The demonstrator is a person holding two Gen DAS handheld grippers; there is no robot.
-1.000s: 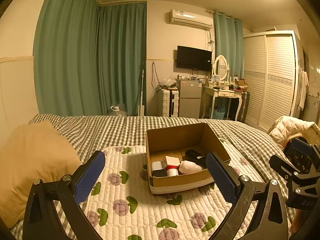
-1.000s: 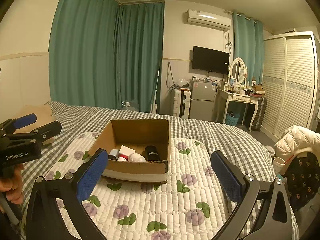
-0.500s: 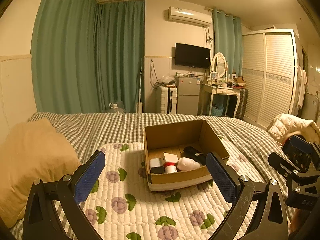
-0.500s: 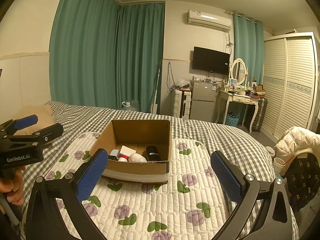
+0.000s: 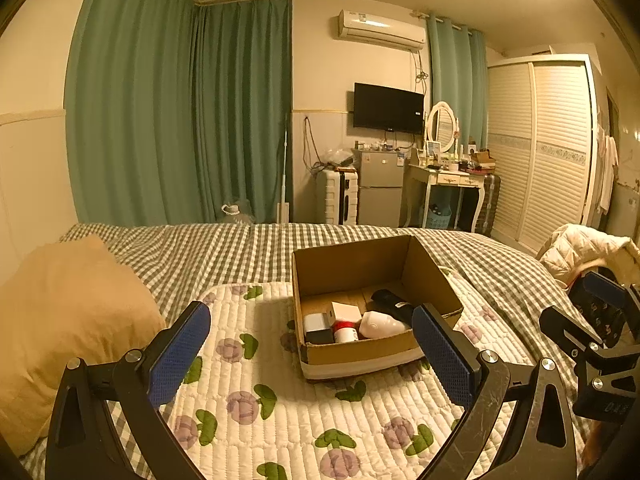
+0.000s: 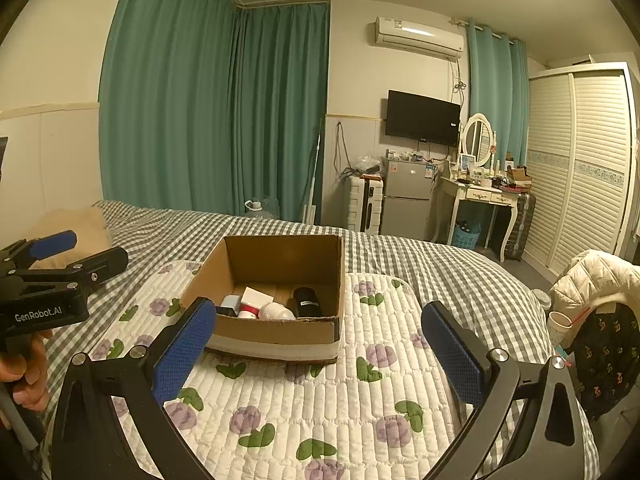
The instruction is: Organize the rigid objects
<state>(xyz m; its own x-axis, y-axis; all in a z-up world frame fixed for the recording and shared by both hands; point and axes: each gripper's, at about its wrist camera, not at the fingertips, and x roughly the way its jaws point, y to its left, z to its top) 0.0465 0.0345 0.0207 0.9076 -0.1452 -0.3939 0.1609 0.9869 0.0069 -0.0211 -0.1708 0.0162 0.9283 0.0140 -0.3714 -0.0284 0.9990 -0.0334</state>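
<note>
An open cardboard box stands on the quilted flower mat on the bed. Inside lie a white box, a red and white jar, a white rounded bottle, a black cylinder and a small dark and pale box. My left gripper is open and empty, held short of the box. My right gripper is open and empty, also short of the box. Each gripper shows at the edge of the other's view.
A tan pillow lies at the left of the bed. A chair with a white jacket and a paper cup stand at the right. The flower mat lies on a checked bedspread.
The left gripper has tilted or risen slightly, so the box sits a little lower and further in its view. The right gripper has barely moved. Both stay open.
</note>
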